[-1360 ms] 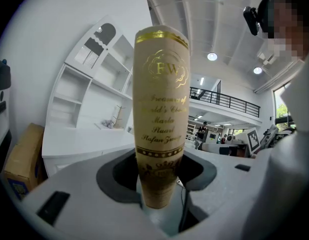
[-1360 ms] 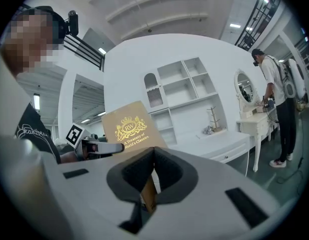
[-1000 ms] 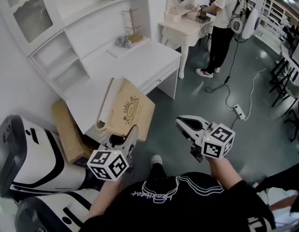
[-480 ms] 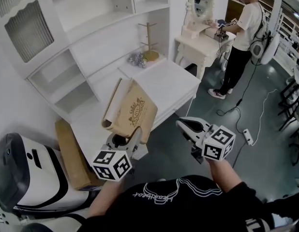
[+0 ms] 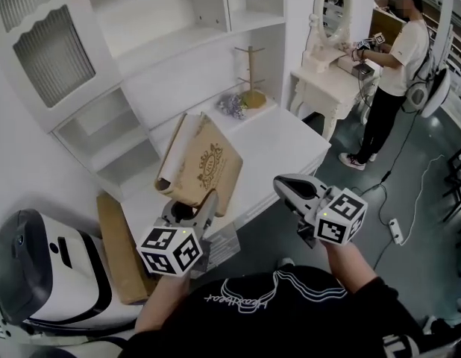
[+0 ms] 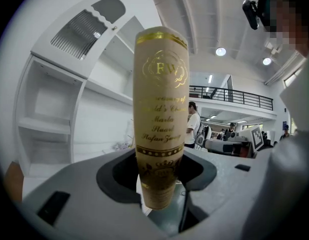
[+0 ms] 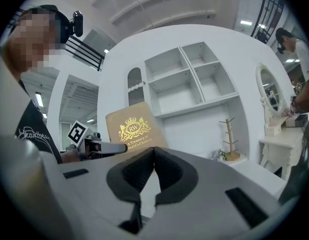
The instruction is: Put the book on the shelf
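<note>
The left hand-held gripper (image 5: 192,212) is clamped on the lower end of the book (image 5: 205,171). In the left gripper view the tan spine with gold lettering stands straight up between the two grey jaws, which press on it from either side. The book is in the air, leaning a little to the left, over the left end of the white counter (image 5: 286,144) near its front edge and touching nothing but the jaws. Behind it rises the white shelf unit (image 5: 178,21), with open compartments above and small cubbies at the counter's left end. The right hand-held gripper (image 5: 289,188) hangs off the counter's front edge, well apart from the book — its jaws are together with nothing between them. A wooden mug tree (image 5: 251,73) stands at the counter's far right corner, and a person (image 5: 398,58) stands at a dressing table (image 5: 325,77) beyond.
</note>
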`<state>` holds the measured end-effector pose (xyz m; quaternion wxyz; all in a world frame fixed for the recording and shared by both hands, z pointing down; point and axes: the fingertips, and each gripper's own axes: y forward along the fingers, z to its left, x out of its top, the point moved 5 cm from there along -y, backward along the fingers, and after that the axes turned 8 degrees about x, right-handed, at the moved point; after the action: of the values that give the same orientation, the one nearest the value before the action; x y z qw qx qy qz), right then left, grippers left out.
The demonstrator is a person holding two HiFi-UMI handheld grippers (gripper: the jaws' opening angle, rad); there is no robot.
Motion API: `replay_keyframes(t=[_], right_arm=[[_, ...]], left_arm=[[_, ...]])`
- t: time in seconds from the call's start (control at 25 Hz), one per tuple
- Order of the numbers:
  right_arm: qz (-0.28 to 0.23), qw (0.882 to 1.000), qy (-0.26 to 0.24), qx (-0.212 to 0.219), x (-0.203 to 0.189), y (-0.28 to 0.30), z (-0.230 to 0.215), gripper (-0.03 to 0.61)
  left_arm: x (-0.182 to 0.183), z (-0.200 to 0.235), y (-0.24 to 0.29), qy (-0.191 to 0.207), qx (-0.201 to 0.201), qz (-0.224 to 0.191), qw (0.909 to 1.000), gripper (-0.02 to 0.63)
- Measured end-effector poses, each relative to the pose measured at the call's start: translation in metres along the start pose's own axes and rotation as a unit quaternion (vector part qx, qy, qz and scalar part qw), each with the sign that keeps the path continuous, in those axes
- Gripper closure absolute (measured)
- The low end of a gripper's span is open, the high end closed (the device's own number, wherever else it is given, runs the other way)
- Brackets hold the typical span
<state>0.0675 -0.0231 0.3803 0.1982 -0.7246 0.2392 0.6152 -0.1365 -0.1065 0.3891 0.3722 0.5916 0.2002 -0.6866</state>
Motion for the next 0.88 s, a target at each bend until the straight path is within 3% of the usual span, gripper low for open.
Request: replay_keyframes(t=[0.36,0.88], right_arm=[[0.013,0.997,-0.01,0.075,0.012,0.06,-0.068,0.574],[0.038,0.978,-0.024,0.206,0.049,0.146,-0.178,0.574]], left_arm=[[0.02,0.029,0.041,-0.004,0.073,-0.02,0.9971,0.417],[0.059,0.052,0.122,-0.015,0.191,-0.048,0.9803,0.417]])
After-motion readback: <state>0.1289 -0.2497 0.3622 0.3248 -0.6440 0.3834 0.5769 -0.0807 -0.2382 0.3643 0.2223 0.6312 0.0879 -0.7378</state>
